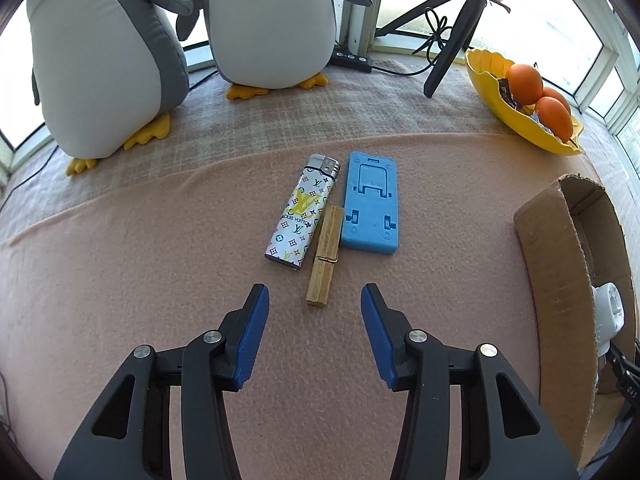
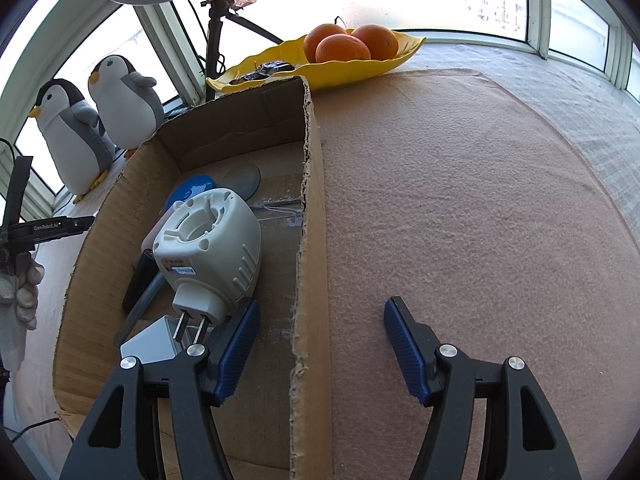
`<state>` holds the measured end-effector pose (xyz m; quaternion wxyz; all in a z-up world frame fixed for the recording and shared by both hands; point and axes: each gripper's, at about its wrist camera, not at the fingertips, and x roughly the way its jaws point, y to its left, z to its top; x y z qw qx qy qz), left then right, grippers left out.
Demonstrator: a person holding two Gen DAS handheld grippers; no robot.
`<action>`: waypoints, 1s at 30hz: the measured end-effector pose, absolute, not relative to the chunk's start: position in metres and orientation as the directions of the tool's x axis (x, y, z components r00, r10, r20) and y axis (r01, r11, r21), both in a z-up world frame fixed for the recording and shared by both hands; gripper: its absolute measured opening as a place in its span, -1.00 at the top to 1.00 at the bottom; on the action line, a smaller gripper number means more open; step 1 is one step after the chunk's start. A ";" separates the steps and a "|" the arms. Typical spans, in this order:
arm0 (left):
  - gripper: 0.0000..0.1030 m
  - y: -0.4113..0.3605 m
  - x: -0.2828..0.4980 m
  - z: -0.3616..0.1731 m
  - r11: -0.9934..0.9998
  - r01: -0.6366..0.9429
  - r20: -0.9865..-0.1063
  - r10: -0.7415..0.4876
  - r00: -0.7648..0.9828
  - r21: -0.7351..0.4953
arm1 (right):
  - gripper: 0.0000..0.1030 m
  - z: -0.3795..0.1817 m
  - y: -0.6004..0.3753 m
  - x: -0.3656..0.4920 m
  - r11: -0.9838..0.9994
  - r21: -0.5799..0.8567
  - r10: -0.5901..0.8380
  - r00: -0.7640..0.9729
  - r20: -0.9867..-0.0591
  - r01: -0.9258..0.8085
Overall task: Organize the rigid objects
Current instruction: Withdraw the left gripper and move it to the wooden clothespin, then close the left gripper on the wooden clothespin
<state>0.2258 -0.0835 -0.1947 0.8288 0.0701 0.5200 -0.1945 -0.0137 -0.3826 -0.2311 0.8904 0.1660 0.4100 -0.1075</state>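
The left gripper, jaws parted and empty, is aimed at the wooden clothespin at frame centre; the right gripper, likewise open, is held astride the cardboard box wall.

clothespin between lighter and stand

Left gripper and right gripper angle downward, jaws apart (both empty).
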 end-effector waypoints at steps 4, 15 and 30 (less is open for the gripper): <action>0.10 -0.086 0.228 -0.198 0.912 0.401 -0.892 -0.251 0.375 -0.088 | -0.20 -0.231 -0.382 -0.014 0.922 0.208 -0.055 0.641 -0.766 0.327; 0.40 -0.094 0.236 -0.203 0.907 0.417 -0.898 -0.236 0.370 -0.067 | -0.20 -0.231 -0.382 -0.015 0.921 0.210 -0.055 0.643 -0.764 0.329; 0.80 -0.093 0.237 -0.205 0.907 0.417 -0.901 -0.232 0.367 -0.064 | -0.21 -0.229 -0.381 -0.015 0.918 0.213 -0.056 0.644 -0.763 0.333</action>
